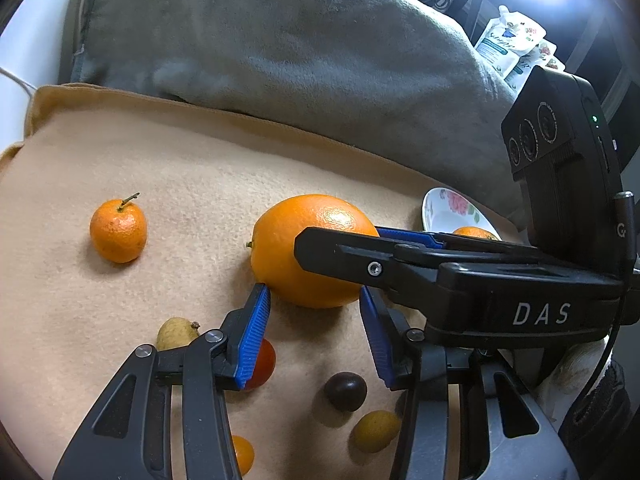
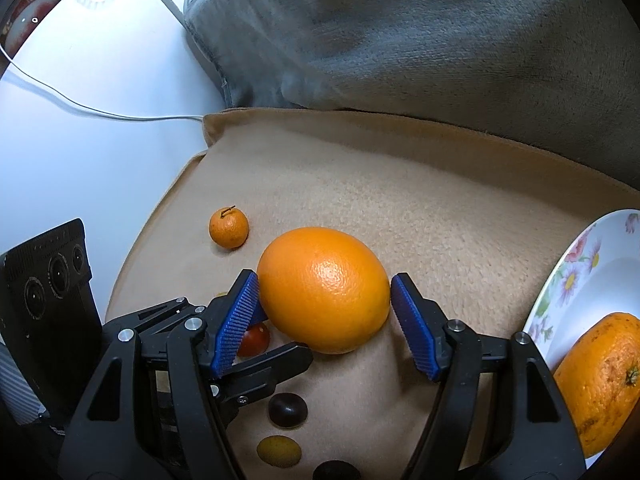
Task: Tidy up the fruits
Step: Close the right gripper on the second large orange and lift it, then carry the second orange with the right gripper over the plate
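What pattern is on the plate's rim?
Pink and purple flowers with green leaves on the white plate; clearest in the right wrist view.

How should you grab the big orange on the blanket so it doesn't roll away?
Grip the big orange across its wide middle, one pad on each side. It is round and smooth, so a pinch off-center would probably slip. The right gripper is already open around it, coming from the near side low over the tan blanket; closing there looks best.
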The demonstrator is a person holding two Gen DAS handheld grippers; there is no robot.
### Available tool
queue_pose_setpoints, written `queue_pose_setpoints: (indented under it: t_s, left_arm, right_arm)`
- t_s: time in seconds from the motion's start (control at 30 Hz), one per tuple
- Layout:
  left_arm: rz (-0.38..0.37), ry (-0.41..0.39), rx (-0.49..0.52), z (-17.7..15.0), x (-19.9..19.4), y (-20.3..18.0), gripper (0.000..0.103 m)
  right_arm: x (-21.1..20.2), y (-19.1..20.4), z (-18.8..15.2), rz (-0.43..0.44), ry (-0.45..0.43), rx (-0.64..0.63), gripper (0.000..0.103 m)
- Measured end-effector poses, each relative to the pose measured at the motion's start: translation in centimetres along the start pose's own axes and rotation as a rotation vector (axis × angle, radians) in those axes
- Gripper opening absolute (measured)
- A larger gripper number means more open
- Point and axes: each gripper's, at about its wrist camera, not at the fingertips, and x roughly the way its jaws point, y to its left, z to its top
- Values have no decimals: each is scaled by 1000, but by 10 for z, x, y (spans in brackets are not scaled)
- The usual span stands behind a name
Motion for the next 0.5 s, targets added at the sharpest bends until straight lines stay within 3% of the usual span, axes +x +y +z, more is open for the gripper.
queue_pose_setpoints:
  t_s: [0.5]
  left_arm:
    - [5,-22,12,0,-4,-7,45]
  right_arm:
    - [-11,2,-1,-6,-26,6,71]
